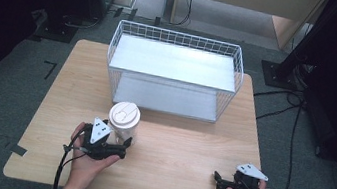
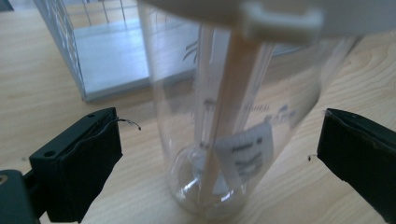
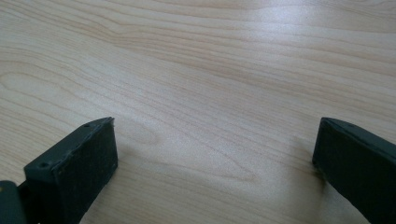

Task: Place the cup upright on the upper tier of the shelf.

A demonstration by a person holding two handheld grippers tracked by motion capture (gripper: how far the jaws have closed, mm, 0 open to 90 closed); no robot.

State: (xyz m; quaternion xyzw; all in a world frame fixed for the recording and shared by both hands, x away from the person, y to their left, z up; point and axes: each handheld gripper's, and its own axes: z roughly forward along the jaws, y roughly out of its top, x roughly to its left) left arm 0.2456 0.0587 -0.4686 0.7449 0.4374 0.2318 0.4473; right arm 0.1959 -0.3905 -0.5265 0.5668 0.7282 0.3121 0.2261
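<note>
high view, nearest edge first: left gripper point(image 1: 124, 144) held in a hand low on the wooden table point(image 1: 184, 147), aimed at a clear plastic cup point(image 1: 123, 124) with a white lid. right gripper point(image 1: 216, 178) resting well apart near the right front corner, pointing left over bare wood, likely parked out of the way. left gripper view: jaws spread wide, one on each side of the cup point(image 2: 229, 140) without touching it, apparently lined up for a squeeze around the lower body. upright on the table, cup just in front of a white wire basket point(image 1: 179, 40) with two shelves, probably where it is headed. right gripper view: jaws wide apart too, holding nothing, wood grain between them. beyond the basket, grey floor and black cables.
</note>
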